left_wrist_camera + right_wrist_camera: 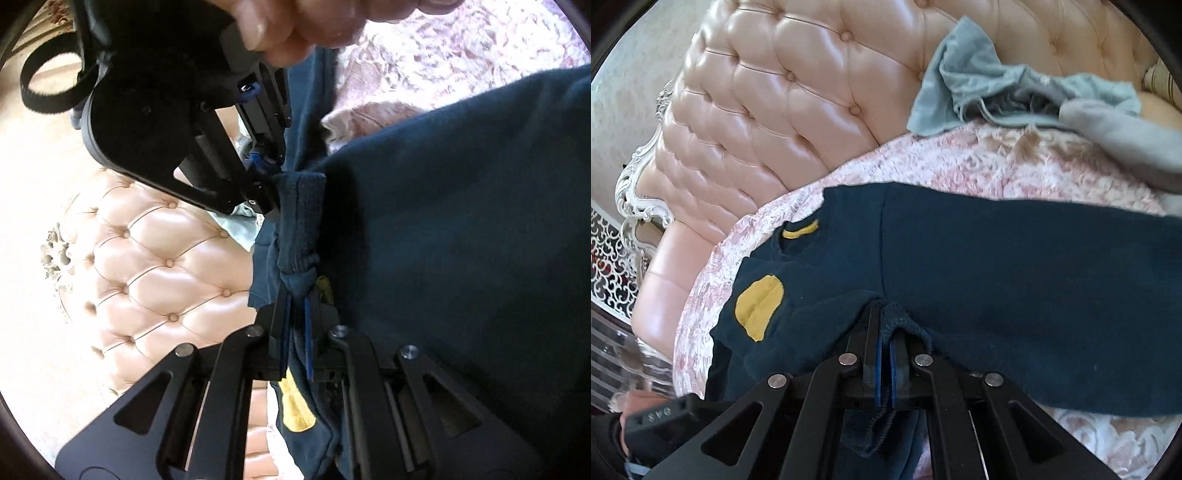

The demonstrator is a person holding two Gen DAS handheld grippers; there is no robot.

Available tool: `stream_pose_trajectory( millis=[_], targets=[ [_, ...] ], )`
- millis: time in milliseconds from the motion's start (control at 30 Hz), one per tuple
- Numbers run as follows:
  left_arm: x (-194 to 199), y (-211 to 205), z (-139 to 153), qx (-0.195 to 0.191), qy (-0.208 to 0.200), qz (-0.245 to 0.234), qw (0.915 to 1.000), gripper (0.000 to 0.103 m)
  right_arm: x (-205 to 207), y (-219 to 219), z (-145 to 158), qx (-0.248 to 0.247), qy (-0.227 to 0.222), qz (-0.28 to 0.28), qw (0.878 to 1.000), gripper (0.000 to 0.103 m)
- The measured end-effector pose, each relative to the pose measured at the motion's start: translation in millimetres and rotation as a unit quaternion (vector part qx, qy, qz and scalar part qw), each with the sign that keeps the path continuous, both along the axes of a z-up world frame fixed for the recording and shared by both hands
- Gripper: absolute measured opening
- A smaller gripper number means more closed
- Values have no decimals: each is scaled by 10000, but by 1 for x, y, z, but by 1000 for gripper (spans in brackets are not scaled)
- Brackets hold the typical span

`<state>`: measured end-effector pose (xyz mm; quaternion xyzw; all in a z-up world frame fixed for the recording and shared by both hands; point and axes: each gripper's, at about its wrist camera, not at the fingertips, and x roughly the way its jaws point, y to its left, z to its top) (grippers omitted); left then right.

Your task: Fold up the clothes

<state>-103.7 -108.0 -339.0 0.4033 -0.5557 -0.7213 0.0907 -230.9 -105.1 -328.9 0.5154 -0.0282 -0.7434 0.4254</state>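
The left gripper (297,295) is pinching a bunched ribbed edge of a dark navy garment (461,221) between its nearly closed jaws. Just ahead of it, the right gripper (271,199), gripped by a person's hand (295,26), is clamping the same ribbed band from the far side. In the right wrist view, the right gripper (885,321) is squeezing a ribbed hem with its jaws narrow. The navy garment is spreading out beyond it, showing yellow patches (759,304). Under the garment, a pink patterned bedspread (960,162) is lying. Farther off, a pale grey-blue garment (997,92) is resting crumpled against a tufted pink headboard (768,92).
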Motion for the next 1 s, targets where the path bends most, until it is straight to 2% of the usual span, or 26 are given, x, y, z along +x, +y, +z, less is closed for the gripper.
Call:
stream_pose_trajectory(
  millis=[67,100,133,167,233,267,300,333,367,400,433,467,500,533,567,600,633,667,733,767,800,867,900,1000],
  targets=[
    [2,0,-11,19,-236,-93,9997,8,0,-3,-6,124,-80,69,9999,2],
    [3,1,-14,-66,-200,-171,9996,5,-1,-4,-14,189,-157,81,9997,2],
    [4,2,-15,-106,-155,-214,9996,11,-1,-3,-17,176,-191,58,9996,2],
    [5,1,-8,28,-74,-121,9999,14,-1,-2,-16,167,-180,54,9997,2],
    [12,-4,8,284,174,101,9994,50,-2,-1,-15,167,-159,57,9997,2],
    [19,-8,16,351,291,217,9987,57,-2,-1,-16,168,-171,50,9997,1],
    [28,-16,26,534,380,428,9969,62,-2,-1,-16,169,-166,54,9997,1],
    [36,-29,39,925,529,801,9911,62,-2,-1,-16,171,-154,60,9997,1],
    [40,-51,54,1611,753,1269,9758,62,-2,-1,-16,172,-142,67,9997,1],
    [44,-72,69,2283,972,1728,9532,62,-2,-1,-16,158,-149,54,9997,1],
    [48,-97,83,3082,1200,2186,9180,60,-2,-1,-16,153,-148,45,9998,1],
    [48,-138,93,4372,1472,2656,8466,52,-1,-2,-16,155,-140,41,9998,1],
    [47,-176,101,5439,1672,3023,7648,30,0,-2,-16,155,-133,36,9998,1],
    [40,-194,99,5907,1712,3175,7218,12,0,-2,-16,156,-126,31,9998,1],
    [31,-174,97,5963,1734,3168,7169,8,0,-1,-17,152,-126,30,9998,1],
    [44,-137,93,5866,1670,3031,7322,7,-1,-1,-17,138,-147,28,9998,1],
    [28,-134,84,6007,1346,2889,7332,6,-1,0,-18,120,-176,23,9998,1],
    [11,-134,73,6102,1038,2774,7348,6,-2,0,-18,109,-187,28,9998,1],
    [-23,-155,47,5976,592,2805,7487,6,-2,0,-18,94,-194,43,9998,1],
    [-32,-162,36,5808,522,2960,7565,6,-2,0,-19,81,-202,56,9997,1],
    [-38,-171,26,5697,491,3100,7596,6,-3,1,-19,67,-212,71,9997,1],
    [-32,-195,22,5908,725,3289,7332,6,-3,2,-19,34,-231,88,9997,1],
    [-32,-200,21,5939,781,3388,7255,6,-3,2,-19,20,-242,86,9997,1],
    [-49,-198,15,5881,768,3444,7277,5,-5,6,-18,-183,-454,50,9988,6]
  ],
)
